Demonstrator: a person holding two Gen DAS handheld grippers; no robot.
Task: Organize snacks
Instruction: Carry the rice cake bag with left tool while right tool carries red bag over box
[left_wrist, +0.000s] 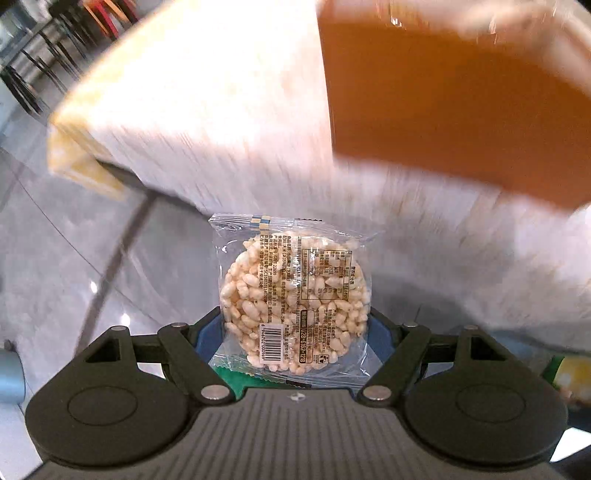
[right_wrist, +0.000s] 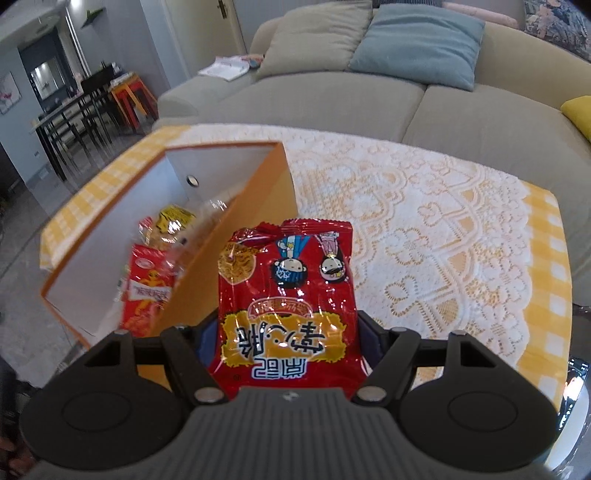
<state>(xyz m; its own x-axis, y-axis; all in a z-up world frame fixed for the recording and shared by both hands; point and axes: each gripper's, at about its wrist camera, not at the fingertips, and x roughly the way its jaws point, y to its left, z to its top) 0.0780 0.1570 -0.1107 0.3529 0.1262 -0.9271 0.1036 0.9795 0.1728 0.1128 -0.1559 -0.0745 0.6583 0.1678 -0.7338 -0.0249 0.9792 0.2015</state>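
One rice cake packet (left_wrist: 295, 299) fills the left fingers (left_wrist: 212, 332); one red noodle bag (right_wrist: 286, 306) fills the right fingers (right_wrist: 207, 336).

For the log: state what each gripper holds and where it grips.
The left gripper holds a clear-wrapped puffed rice cake by its near end. The right gripper holds a red snack bag by its near end.

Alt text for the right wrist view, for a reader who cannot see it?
The right tool grips a red snack bag above a lace-covered table. To its left stands an open orange box with white inner walls, already holding other snack packets. A beige sofa sits behind.
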